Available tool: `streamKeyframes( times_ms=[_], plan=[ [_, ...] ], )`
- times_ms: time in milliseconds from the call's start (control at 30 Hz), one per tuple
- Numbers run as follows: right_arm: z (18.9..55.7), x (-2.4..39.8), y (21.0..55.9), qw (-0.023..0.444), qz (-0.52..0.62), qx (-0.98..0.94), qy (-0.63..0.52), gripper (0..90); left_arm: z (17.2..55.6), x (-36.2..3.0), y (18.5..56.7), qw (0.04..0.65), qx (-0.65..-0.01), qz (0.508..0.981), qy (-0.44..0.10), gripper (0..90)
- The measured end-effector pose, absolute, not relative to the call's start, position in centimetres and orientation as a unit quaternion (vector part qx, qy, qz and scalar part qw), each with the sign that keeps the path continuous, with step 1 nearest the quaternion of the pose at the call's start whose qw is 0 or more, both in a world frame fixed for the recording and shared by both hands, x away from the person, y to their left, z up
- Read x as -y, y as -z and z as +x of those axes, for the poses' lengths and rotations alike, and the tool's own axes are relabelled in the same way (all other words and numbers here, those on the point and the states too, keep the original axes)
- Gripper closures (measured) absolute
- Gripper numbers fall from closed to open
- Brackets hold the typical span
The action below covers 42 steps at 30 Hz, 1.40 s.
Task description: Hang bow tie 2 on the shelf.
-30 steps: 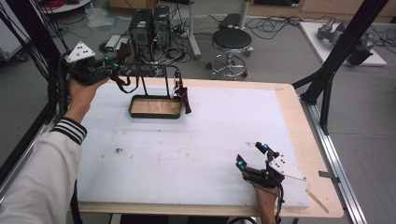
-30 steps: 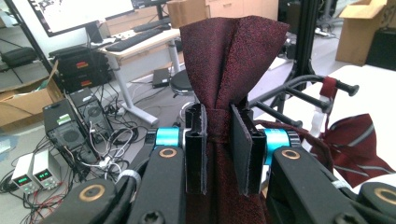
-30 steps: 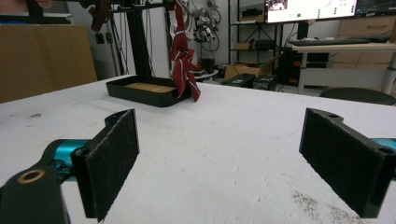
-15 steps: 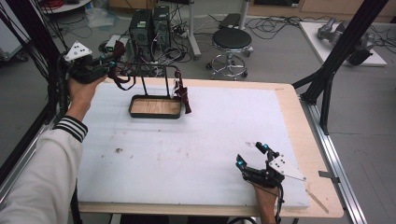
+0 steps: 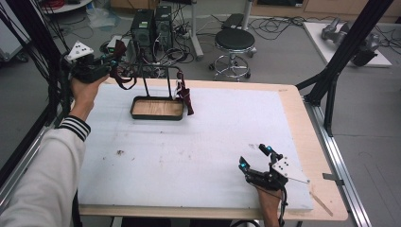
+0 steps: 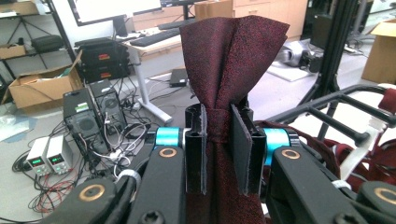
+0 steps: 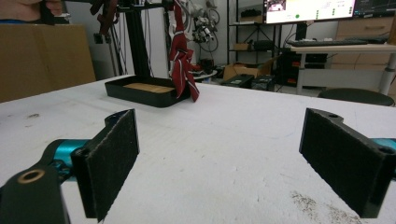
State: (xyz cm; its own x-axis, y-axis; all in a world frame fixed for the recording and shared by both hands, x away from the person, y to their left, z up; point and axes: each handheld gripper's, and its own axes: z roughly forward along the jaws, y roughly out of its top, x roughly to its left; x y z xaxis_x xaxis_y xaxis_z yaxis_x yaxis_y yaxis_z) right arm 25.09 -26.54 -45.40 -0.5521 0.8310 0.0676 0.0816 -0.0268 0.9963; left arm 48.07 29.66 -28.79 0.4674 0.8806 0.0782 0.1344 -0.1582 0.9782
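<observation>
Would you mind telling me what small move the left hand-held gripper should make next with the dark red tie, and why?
Probably carry the tie a little further toward the rack and lay it over a bar. The left hand-held gripper is shut on the tie beside the rack, where another tie already hangs, while the right hand-held gripper rests open on the table.

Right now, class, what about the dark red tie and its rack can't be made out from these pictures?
- Left gripper view: the tie runs below the frame edge; the left tongs cover its pinched part.
- High view: how the tie crosses the rack is too small to tell.
- Right gripper view: the rack's top is cut off by the upper edge.
</observation>
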Motion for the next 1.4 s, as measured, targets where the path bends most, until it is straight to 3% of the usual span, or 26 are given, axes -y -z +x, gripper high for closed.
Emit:
streamKeyframes(
  times_ms=[1400],
  plan=[
    [25.0, 26.5, 45.4, 0.306, 0.364, -0.628, -0.616, 11.1, 48.6, -31.0, 31.2, 0.489, -0.424, 0.686, -0.333, 72.3]
  ],
)
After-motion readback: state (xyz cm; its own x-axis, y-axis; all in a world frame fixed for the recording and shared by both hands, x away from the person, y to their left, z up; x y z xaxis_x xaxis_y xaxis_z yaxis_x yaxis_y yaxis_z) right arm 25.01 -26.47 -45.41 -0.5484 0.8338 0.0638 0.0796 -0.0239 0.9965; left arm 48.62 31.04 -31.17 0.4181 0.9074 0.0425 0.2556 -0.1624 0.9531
